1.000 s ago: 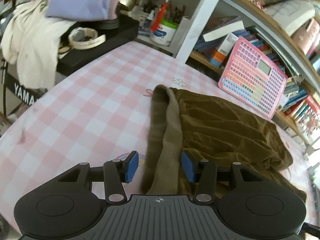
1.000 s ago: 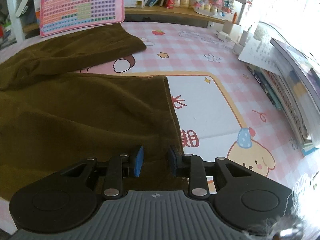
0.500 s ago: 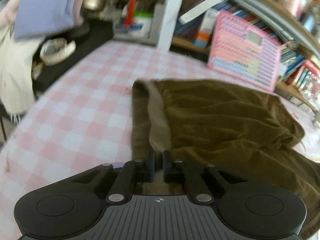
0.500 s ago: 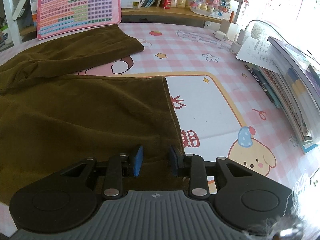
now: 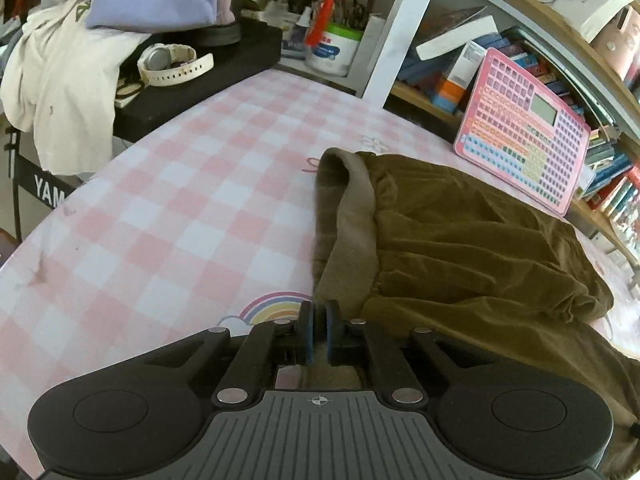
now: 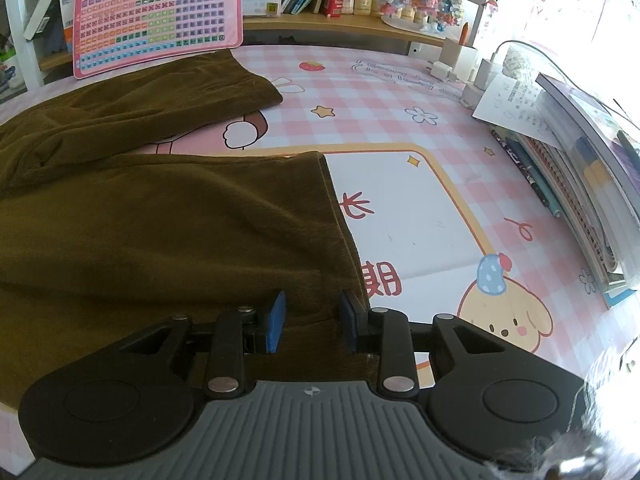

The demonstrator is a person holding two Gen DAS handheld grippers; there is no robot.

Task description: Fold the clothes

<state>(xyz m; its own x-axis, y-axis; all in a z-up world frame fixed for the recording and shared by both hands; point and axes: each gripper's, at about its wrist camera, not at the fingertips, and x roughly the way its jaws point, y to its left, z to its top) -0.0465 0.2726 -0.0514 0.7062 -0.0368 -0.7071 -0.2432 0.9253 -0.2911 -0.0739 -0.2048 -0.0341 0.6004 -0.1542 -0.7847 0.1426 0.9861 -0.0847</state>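
Brown velvet trousers [image 5: 460, 240] lie spread on the pink checked table cover. In the left wrist view my left gripper [image 5: 319, 330] is shut on the near end of their ribbed waistband [image 5: 352, 216]. In the right wrist view the two trouser legs [image 6: 160, 220] stretch to the left. My right gripper [image 6: 312, 322] is open, its blue pads on either side of the near leg's hem corner [image 6: 340, 248], with cloth lying between the jaws.
A pink toy keyboard [image 5: 524, 128] leans on the bookshelf behind the trousers and also shows in the right wrist view [image 6: 156, 12]. A black keyboard with a watch [image 5: 172, 64] and draped clothes stands at the left. Books and pens [image 6: 580, 184] line the right edge.
My left gripper closed on the waistband a second ago and has stayed shut, swinging slightly. My right gripper has stayed open over the hem, almost unmoved.
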